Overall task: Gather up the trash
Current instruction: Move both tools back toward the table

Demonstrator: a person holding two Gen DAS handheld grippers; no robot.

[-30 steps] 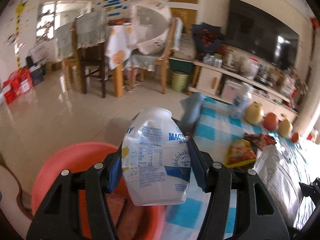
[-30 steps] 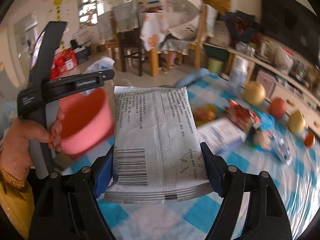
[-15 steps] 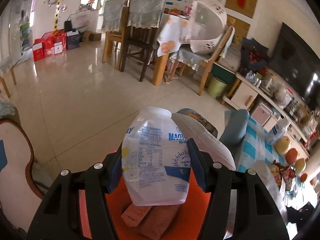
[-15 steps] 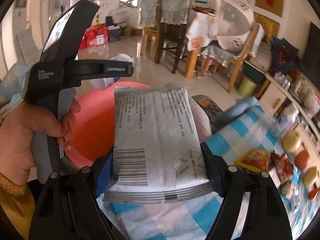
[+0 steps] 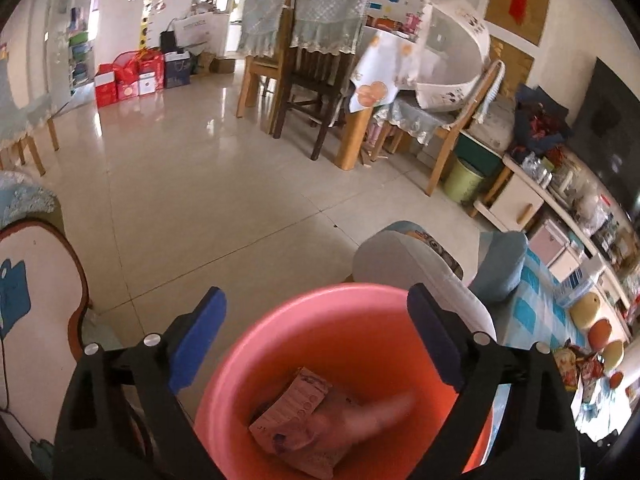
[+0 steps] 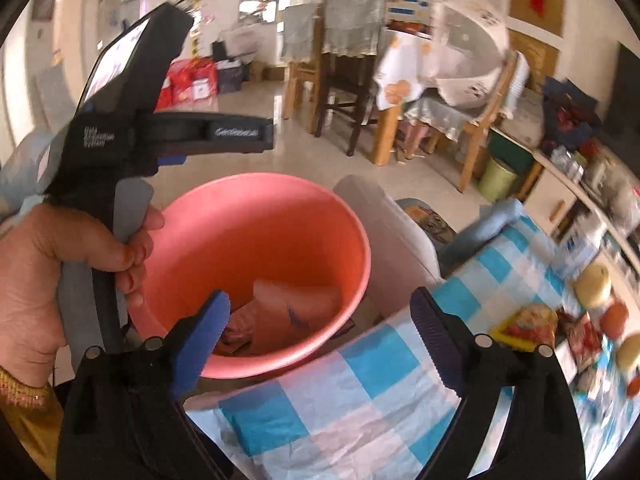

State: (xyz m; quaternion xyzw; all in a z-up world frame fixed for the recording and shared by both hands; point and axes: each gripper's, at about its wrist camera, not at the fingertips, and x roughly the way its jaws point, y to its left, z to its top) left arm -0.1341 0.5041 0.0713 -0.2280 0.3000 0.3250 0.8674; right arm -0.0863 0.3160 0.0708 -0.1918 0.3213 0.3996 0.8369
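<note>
A pink bucket [image 5: 360, 320] stands on the floor beside the checked table [image 6: 360, 392], with wrappers [image 5: 296, 412] at its bottom. My left gripper [image 5: 316, 340] hangs over the bucket, its jaws opening, nothing between them. A pale blur [image 5: 384, 404] inside the bucket looks like the dropped bottle. My right gripper [image 6: 316, 340] is above the table's edge facing the bucket [image 6: 256, 240], jaws opening and bare. A packet [image 6: 304, 308] lies in the bucket. A hand [image 6: 52, 280] grips the left tool's handle.
Snack packets [image 6: 524, 324] and round fruit [image 6: 592, 280] lie on the checked cloth to the right. A grey stool [image 5: 420, 264] and a blue cushion [image 5: 500, 264] sit behind the bucket. Dining chairs [image 5: 316, 80] and a green bin [image 5: 464, 180] stand across the tiled floor.
The left jaws have spread and the white bottle has left them. The right jaws have spread and the silver packet is gone from them; both now sit in the bucket.
</note>
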